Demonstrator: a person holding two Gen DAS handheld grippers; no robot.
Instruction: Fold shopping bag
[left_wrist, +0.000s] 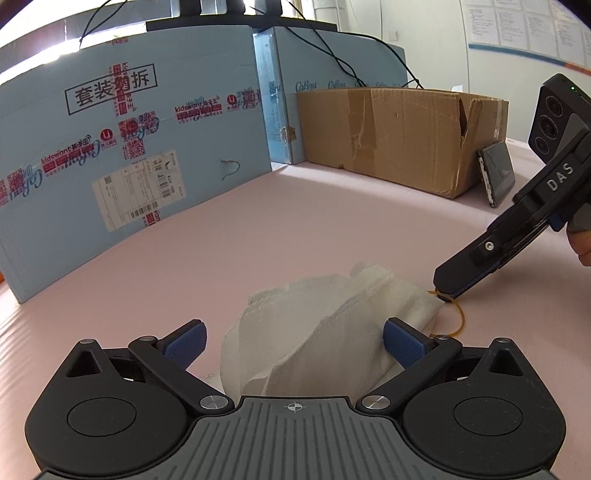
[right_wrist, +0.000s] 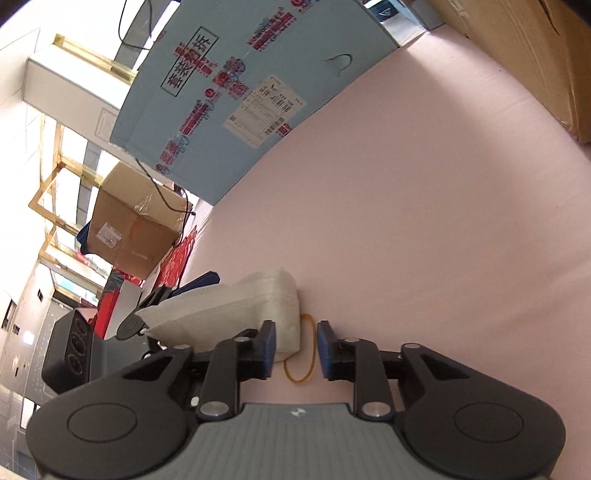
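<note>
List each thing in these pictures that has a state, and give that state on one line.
Shopping bag: folded into a bundle, lying on the pink surface.
Rubber band: loose, flat beside the bag.
Left hand-held gripper: open, straddling the bag.
Right hand-held gripper: partly open, around the band.
Brown box: torn.

From the left wrist we look low and forward along our left claw (left_wrist: 293, 345), close over the pink tabletop (left_wrist: 295, 221) toward the tall pale-blue printed cardboard box (left_wrist: 129, 147). Our right wrist view is rolled sideways, just above the same surface. Both share the crumpled white fabric shopping bag (left_wrist: 325, 332), the thin yellow rubber band (right_wrist: 301, 349) and that box.
</note>
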